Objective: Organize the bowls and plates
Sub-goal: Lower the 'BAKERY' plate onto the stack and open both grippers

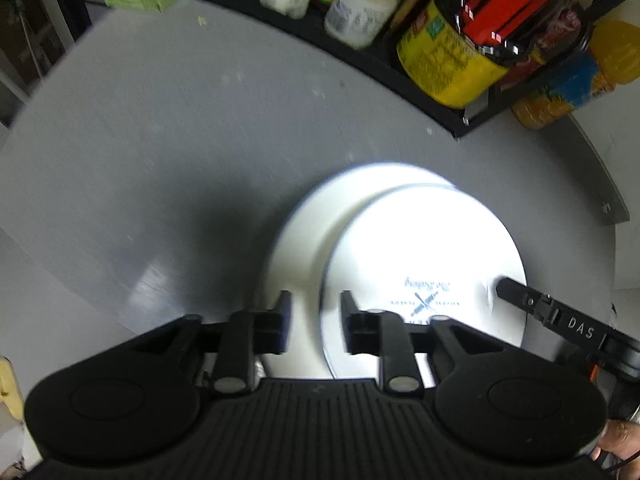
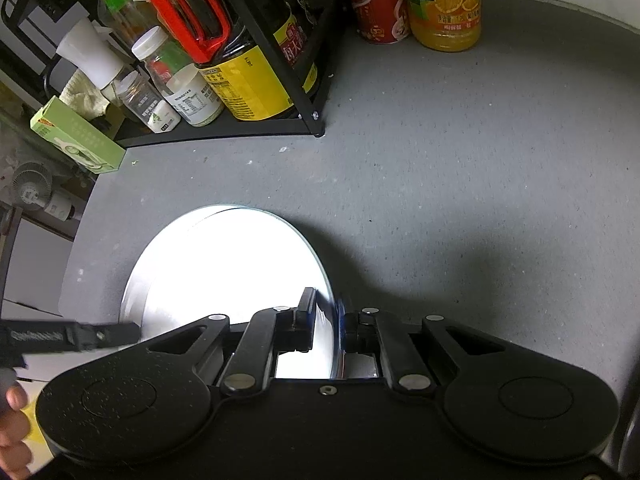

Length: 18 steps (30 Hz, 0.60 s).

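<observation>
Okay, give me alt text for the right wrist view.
The right gripper is shut on the rim of a white round plate on a grey countertop. A black wire rack of bottles and jars stands behind, with the left gripper entering at left.

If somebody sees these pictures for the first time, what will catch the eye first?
The two bright white plates on the grey counter, the upper one lying off-centre over the lower. The right gripper is shut on the upper plate's rim. Behind stands a black rack crowded with colourful bottles.
</observation>
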{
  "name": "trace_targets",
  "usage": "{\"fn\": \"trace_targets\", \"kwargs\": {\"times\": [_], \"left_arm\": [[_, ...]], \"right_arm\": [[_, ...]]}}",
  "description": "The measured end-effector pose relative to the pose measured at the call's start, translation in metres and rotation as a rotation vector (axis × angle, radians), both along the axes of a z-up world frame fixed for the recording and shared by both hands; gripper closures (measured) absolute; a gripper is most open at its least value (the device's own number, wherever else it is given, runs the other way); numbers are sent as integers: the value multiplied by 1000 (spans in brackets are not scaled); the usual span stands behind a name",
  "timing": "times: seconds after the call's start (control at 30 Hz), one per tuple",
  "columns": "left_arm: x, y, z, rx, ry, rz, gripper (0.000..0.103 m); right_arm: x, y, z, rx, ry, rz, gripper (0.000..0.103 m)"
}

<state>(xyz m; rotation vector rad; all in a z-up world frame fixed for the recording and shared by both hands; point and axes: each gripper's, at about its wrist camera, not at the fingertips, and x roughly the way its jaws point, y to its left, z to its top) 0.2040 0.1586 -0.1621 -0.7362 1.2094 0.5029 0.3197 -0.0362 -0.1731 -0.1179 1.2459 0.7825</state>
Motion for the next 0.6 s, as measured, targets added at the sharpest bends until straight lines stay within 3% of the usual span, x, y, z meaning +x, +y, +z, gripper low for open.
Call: {"fn": "trace_targets", "kwargs": {"times": [0.07, 0.2, 0.43, 0.6], "left_arm": [[-2, 1, 6, 29, -6, 7, 56], [0, 0, 0, 36, 5, 14, 41], [-6, -7, -25, -26, 33, 41, 41], [-9, -7, -39, -50, 40, 66, 50]], "right_arm": [[-1, 1, 0, -5, -9, 5, 92], [-2, 2, 0, -14, -13, 11, 92], [-6, 5, 1, -40, -34, 24, 91], [-6, 5, 0, -43, -33, 25, 90]]}}
